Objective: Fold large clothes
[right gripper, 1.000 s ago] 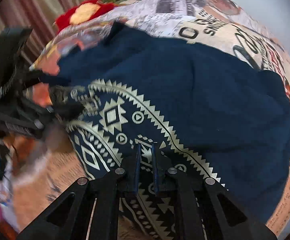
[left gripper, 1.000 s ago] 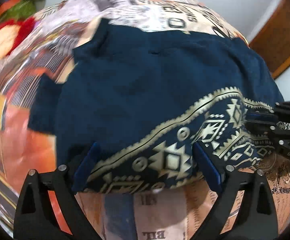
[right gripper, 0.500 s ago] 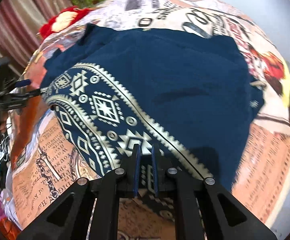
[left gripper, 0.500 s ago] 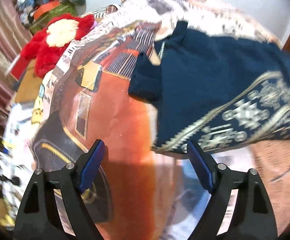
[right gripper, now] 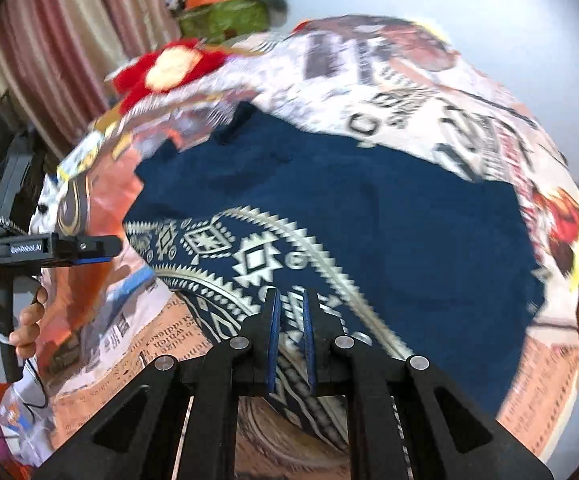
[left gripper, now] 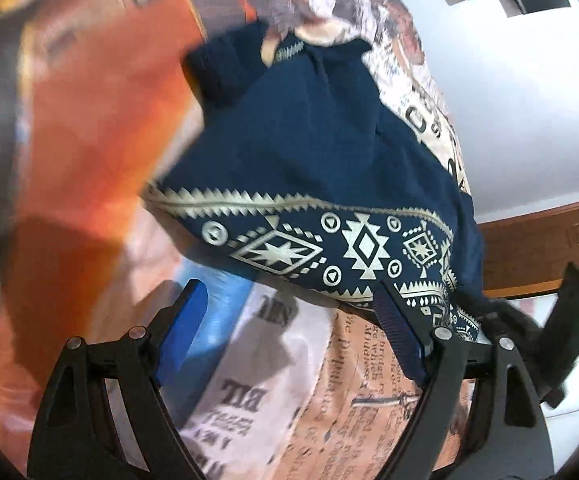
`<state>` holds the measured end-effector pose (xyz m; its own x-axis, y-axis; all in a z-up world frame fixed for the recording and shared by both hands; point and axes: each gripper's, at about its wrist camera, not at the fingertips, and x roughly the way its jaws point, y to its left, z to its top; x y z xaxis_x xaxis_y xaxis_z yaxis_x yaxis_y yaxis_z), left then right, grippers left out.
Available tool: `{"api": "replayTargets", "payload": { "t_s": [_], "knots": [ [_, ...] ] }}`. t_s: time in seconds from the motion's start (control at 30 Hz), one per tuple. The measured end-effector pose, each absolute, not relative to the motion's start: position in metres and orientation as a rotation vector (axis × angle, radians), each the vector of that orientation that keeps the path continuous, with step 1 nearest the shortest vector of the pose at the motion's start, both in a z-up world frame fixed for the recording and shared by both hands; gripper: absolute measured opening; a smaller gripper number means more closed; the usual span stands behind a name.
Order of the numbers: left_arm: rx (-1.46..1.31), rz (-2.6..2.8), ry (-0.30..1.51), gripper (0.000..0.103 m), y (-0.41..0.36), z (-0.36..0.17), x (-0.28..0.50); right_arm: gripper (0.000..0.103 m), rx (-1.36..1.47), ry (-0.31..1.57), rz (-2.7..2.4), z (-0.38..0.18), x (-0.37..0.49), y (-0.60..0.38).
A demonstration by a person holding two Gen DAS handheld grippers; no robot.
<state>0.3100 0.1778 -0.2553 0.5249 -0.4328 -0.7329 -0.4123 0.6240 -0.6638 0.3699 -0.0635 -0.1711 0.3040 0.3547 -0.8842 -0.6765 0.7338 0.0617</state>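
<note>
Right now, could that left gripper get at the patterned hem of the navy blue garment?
Probably yes. The left gripper is open, and the garment's cream-patterned hem lies just ahead of its fingers with only printed bedsheet between. The right gripper already pinches the hem.

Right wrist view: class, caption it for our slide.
Right gripper pinches the navy garment's patterned hem above the printed bedsheet.

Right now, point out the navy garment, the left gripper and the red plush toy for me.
navy garment (right gripper: 389,216), right wrist view, plain blue middle.
left gripper (left gripper: 289,340), left wrist view, gap between its open fingers.
red plush toy (right gripper: 169,68), right wrist view, pale face patch.
</note>
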Motion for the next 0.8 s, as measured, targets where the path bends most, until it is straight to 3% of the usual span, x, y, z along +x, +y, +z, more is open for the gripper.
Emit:
{"api": "replayTargets", "payload": {
  "t_s": [0.17,0.43,0.53,0.6,0.7,0.8],
  "knots": [
    [-1.099,-0.037,1.045,0.085,0.181,-0.281,0.33,0.007,-0.455,1.151,0.701,-0.223,0.371,-0.043],
    [-1.18,0.013,0.946,0.081,0.193,-0.285,0.379,0.007,-0.381,1.152,0.758,-0.192,0.383,-0.052],
    [-1.227,0.072,0.958,0.059,0.201,-0.299,0.396,0.007,-0.384,1.11,0.745,-0.185,0.388,-0.05],
    [-1.201,0.096,0.957,0.037,0.207,-0.301,0.4,0.007,-0.371,1.1,0.745,-0.183,0.391,-0.051],
    [-1.097,0.142,0.93,0.022,0.205,-0.289,0.402,0.007,-0.353,1.091,0.741,-0.181,0.394,-0.054],
    [-0.945,0.177,0.886,0.017,0.192,-0.261,0.4,0.007,-0.351,1.083,0.738,-0.18,0.396,-0.056]
  ]
}}
